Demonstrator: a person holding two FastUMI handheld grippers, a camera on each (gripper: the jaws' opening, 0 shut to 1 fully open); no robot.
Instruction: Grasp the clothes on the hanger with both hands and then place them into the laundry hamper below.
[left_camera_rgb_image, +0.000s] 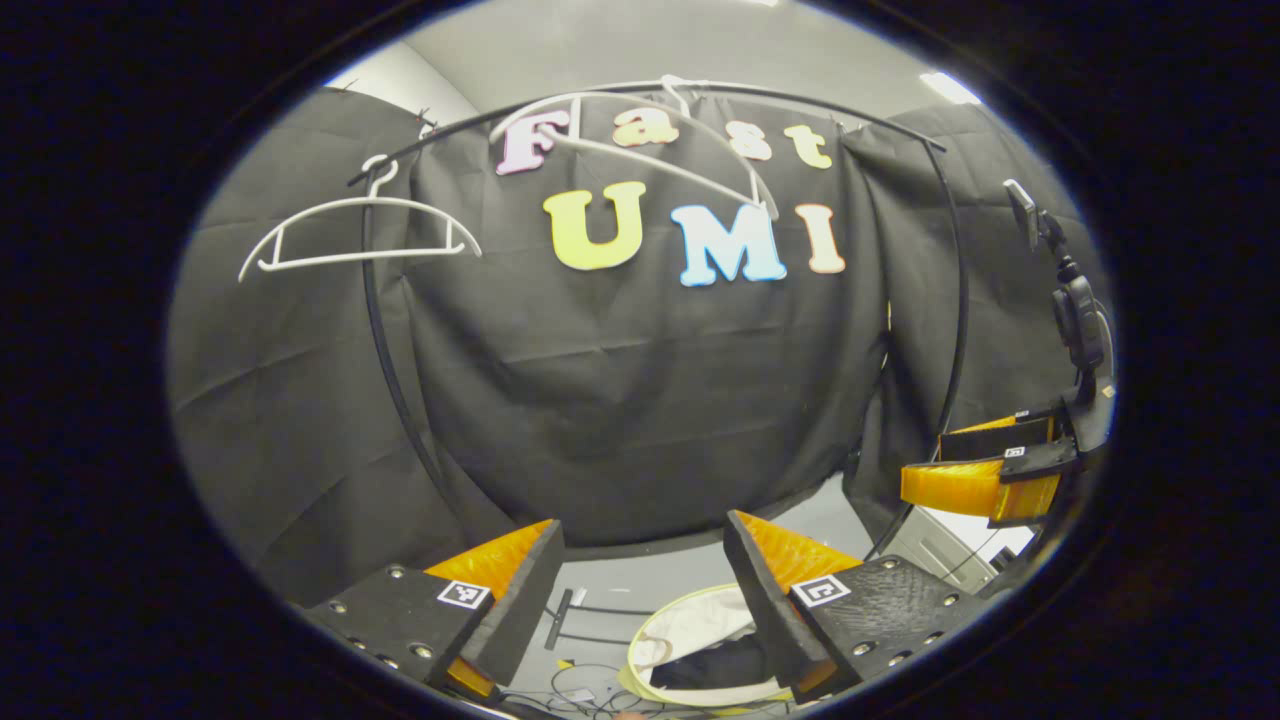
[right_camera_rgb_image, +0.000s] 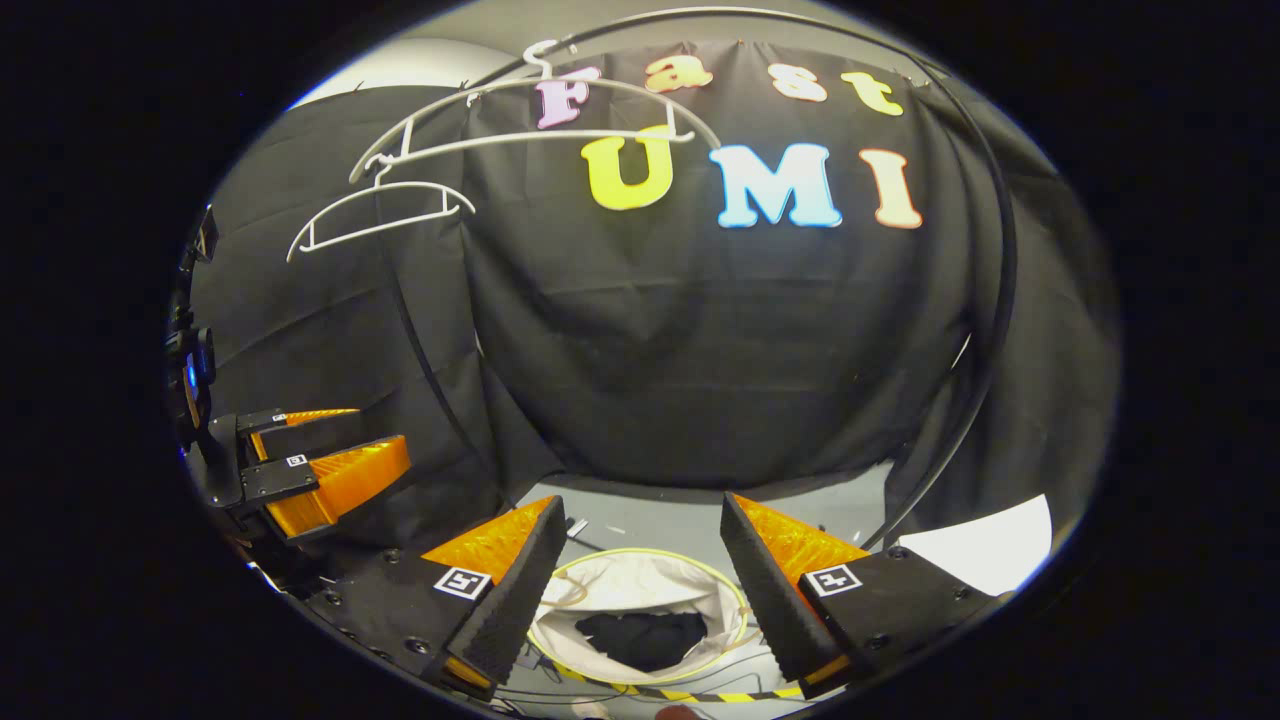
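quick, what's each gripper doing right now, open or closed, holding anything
Left gripper: open, holding nothing, above the round white laundry hamper.
Right gripper: open, holding nothing, above the same hamper, dark clothes inside.

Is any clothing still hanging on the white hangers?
No: both white hangers hang bare, and dark clothing lies inside the hamper.

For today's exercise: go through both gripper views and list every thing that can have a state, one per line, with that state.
Left gripper: open, holding nothing.
Right gripper: open, holding nothing.
Two white plastic hangers: hanging on the black rail, bare, no clothes on them.
Round white fabric laundry hamper with a yellow rim: open at the top, on the floor.
Dark clothes: lying inside the hamper.
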